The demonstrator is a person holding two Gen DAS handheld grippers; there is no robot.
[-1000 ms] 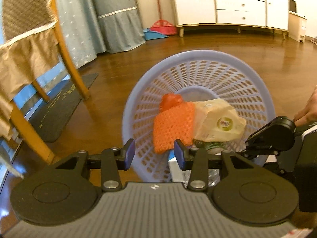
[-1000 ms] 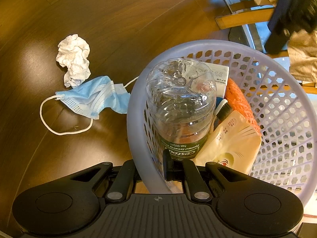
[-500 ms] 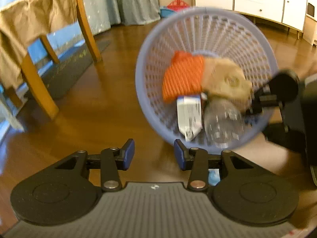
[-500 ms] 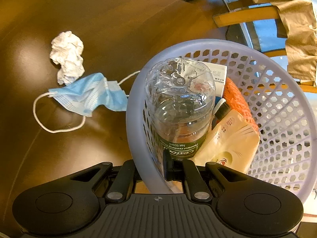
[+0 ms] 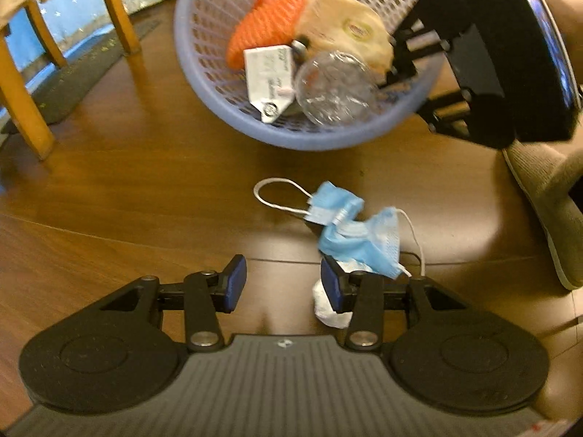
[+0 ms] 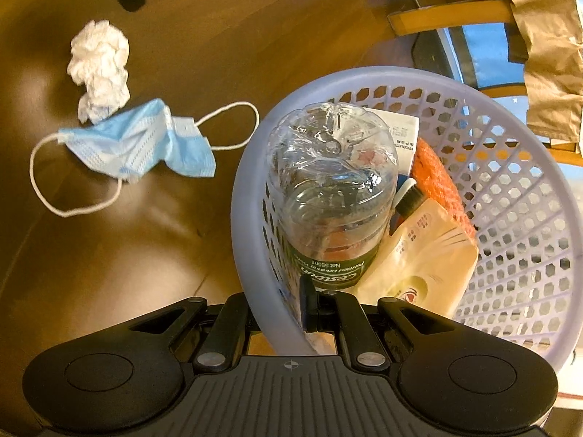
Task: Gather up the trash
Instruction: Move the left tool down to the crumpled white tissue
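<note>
My right gripper [image 6: 282,307] is shut on the near rim of a lavender mesh basket [image 6: 524,196], which it holds tilted above the wooden floor. Inside lie a clear plastic bottle [image 6: 328,196], an orange net sponge [image 6: 437,178], a cream pouch [image 6: 426,262] and a white carton [image 5: 269,73]. On the floor lie a blue face mask [image 6: 142,145] and a crumpled white tissue [image 6: 100,67]. My left gripper [image 5: 284,287] hangs open low over the floor; the mask [image 5: 359,235] and tissue [image 5: 328,309] sit by its right finger. The basket [image 5: 218,83] is ahead of it.
Wooden chair legs [image 5: 25,109] and a dark mat [image 5: 73,76] stand to the left in the left wrist view. A grey slipper [image 5: 546,196] rests at the right edge. A chair with tan cloth [image 6: 546,36] is behind the basket in the right wrist view.
My left gripper has pulled back from the basket and dropped toward the floor, so the mask and tissue now lie just ahead of it. The right gripper keeps its hold on the basket rim.
</note>
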